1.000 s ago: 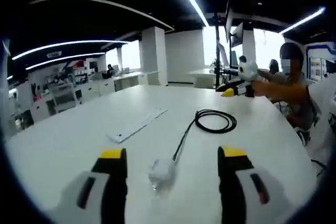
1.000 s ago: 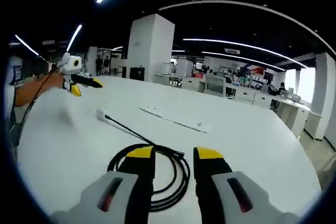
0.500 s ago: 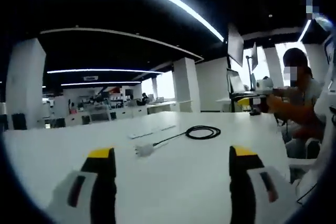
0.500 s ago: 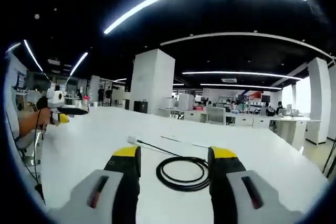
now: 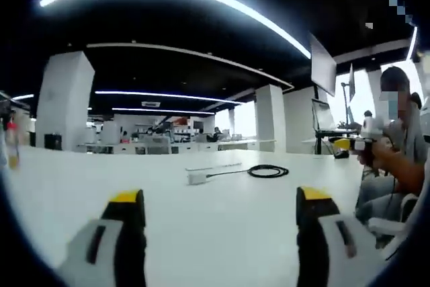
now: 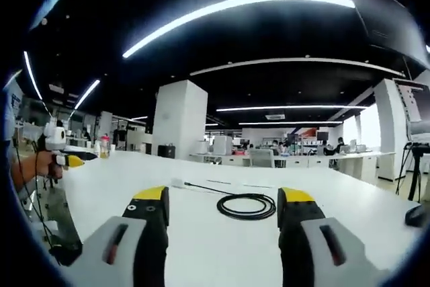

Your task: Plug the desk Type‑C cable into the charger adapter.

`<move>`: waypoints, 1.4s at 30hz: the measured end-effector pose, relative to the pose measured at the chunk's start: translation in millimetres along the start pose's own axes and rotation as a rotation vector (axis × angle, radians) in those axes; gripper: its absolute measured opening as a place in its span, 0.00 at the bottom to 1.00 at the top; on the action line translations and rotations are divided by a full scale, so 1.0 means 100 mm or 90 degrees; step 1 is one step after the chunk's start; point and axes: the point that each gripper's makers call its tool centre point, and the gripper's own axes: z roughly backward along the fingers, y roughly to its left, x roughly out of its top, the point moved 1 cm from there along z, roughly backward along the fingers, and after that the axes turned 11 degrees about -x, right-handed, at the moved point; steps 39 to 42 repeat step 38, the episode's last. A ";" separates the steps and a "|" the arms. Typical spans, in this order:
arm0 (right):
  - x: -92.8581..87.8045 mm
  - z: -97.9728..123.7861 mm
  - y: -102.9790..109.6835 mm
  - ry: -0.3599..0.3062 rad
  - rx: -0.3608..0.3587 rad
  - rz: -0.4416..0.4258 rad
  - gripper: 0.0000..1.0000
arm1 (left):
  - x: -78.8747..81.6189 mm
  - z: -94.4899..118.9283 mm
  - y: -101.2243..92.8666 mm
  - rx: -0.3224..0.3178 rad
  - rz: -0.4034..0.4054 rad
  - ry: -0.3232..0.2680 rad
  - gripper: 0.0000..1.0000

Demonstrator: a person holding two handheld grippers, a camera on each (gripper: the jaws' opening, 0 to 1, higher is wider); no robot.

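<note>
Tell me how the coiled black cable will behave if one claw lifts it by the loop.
The black cable will probably go floppy: it lies in a loose coil, so the loops may sag and unwind. It looks thin and likely light. Its tail reaches the white adapter, which might get dragged across the table.

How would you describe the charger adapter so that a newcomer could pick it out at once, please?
Start at the big white table and find the coiled black cable lying on it. Follow the straight run of cable out of the coil to its end: the adapter is the small white block there, beside a flat white strip.
</note>
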 end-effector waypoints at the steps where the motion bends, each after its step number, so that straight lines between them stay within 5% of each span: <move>1: -0.01 0.03 0.00 0.000 -0.006 0.000 0.69 | -0.01 0.01 0.00 0.000 0.003 -0.001 0.92; 15: -0.15 0.22 0.03 -0.009 -0.066 -0.004 0.99 | -0.04 0.13 0.00 0.041 0.013 -0.007 1.00; 42: -0.15 0.24 0.00 0.003 -0.074 -0.001 1.00 | -0.03 0.13 -0.04 0.041 0.012 -0.004 1.00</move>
